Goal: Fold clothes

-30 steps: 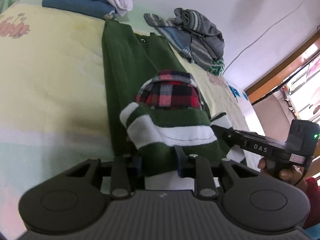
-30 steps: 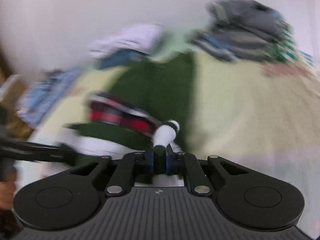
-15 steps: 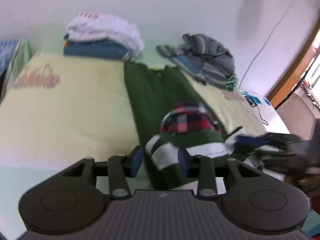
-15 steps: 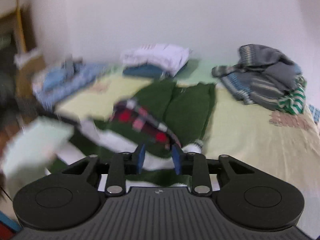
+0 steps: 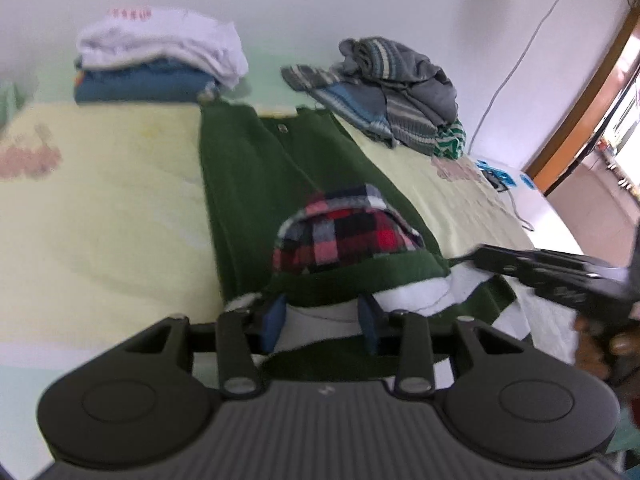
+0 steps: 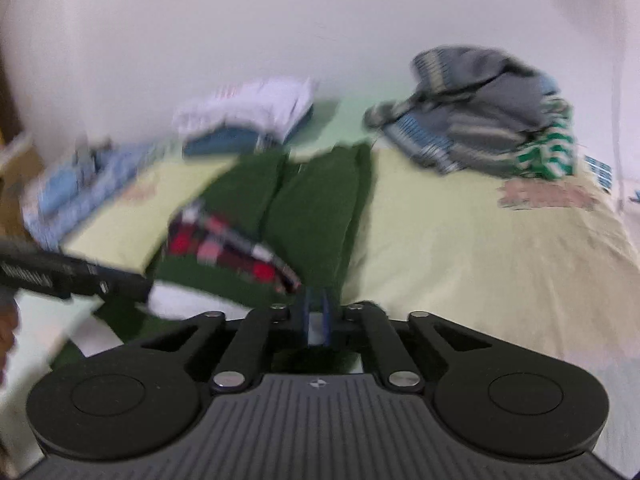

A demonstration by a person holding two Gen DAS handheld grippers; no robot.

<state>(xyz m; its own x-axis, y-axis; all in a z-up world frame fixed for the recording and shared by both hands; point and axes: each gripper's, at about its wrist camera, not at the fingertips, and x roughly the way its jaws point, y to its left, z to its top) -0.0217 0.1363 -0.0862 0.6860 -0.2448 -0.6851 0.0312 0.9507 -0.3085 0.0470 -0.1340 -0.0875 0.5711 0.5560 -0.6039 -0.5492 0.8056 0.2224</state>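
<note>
1. Green sweater (image 5: 256, 184) flat on yellow bedsheet (image 5: 100, 208), long axis running away from both cameras; near end folded back, plaid collar (image 5: 344, 236) and white stripes up top.
2. Left gripper (image 5: 322, 316): jaws spread wide, blue pads either side of folded green-and-white edge, nothing pinched. Released.
3. Right gripper (image 6: 316, 316): blue pads nearly together, only a narrow gap; fabric directly behind, cannot tell whether any caught between. Frame motion-blurred.
4. Right gripper body also seen in left wrist view, at right, tip at white stripe of sweater; person's hand (image 5: 608, 344) on its handle.
5. Left gripper body in right wrist view, at left edge, reaching toward same folded end.
6. Folded stack (image 5: 160, 64) beyond sweater's far end on its left: white items on blue ones.
7. Loose pile (image 5: 392, 92) far right of sweater: grey, striped, green-white knits, unfolded.
8. White wall (image 5: 320, 0) behind bed; cable (image 5: 516, 64) running down wall at right.
</note>
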